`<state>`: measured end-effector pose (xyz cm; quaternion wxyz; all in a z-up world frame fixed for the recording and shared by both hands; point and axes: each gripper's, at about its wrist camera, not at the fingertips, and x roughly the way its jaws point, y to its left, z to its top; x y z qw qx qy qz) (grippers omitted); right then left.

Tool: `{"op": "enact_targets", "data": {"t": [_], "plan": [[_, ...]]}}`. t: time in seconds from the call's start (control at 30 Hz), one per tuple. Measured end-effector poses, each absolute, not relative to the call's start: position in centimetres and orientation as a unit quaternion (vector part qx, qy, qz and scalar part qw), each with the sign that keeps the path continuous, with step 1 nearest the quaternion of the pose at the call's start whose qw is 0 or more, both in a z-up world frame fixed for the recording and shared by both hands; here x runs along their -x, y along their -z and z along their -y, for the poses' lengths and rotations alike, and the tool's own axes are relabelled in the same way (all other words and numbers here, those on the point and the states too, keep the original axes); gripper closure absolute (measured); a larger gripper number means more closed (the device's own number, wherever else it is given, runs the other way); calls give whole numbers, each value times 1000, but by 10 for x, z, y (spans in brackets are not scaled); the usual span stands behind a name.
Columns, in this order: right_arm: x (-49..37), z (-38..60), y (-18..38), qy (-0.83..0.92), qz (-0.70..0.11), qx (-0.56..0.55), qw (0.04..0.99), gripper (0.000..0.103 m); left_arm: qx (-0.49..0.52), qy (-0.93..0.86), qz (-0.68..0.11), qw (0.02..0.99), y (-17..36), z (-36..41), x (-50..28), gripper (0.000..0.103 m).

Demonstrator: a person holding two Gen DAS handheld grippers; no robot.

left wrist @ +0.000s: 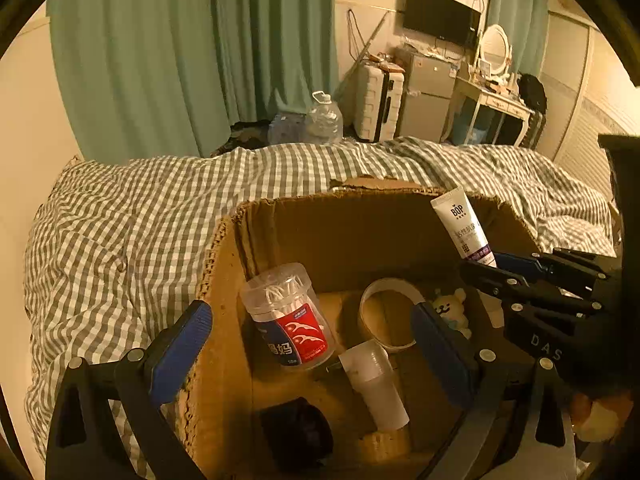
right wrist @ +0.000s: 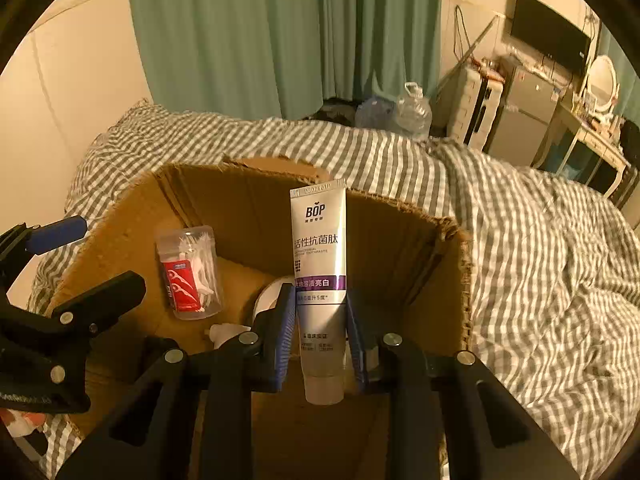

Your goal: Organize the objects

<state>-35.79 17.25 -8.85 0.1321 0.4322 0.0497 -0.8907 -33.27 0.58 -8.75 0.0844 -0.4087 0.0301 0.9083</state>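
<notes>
An open cardboard box (left wrist: 224, 280) (right wrist: 452, 248) sits on the bed. Inside lie a clear jar of floss picks (left wrist: 286, 316) (right wrist: 188, 272), a tape roll (left wrist: 386, 312), a white bottle (left wrist: 374, 384), a black round object (left wrist: 298, 434) and a small plush toy (left wrist: 450, 306). My right gripper (right wrist: 320, 332) is shut on a white BOP toothpaste tube (right wrist: 320, 264), held upright over the box, cap down; the tube shows in the left view (left wrist: 464, 228) too. My left gripper (left wrist: 308, 344) is open, straddling the box's left wall, with nothing between its fingers.
The box rests on a grey-checked duvet (left wrist: 120, 232) (right wrist: 540, 260). Beyond the bed are green curtains (left wrist: 180, 60), water jugs (left wrist: 324, 118), a white suitcase (left wrist: 378, 100), a small fridge (left wrist: 428, 96) and a dressing table (left wrist: 496, 104).
</notes>
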Motion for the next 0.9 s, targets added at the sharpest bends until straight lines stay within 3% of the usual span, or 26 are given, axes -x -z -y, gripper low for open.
{"op": "enact_targets", "data": {"t": [0.23,0.37,0.5,0.57,0.9], "plan": [[352,-179,82,896,-32,-420,138,78,413,-907,-22,80,93,-7,332,1],[344,-182,74,899,-22,-416,134,60,415,-906,-23,80,86,-8,325,1],[328,-185,55,906,-15,-400,134,56,400,-912,-26,82,67,-10,306,1],[316,-186,42,911,-14,-389,133,49,393,-916,-28,80,58,-11,298,1],[248,-196,-19,934,-14,-338,116,32,336,-938,-32,77,-5,-11,238,1]]}}
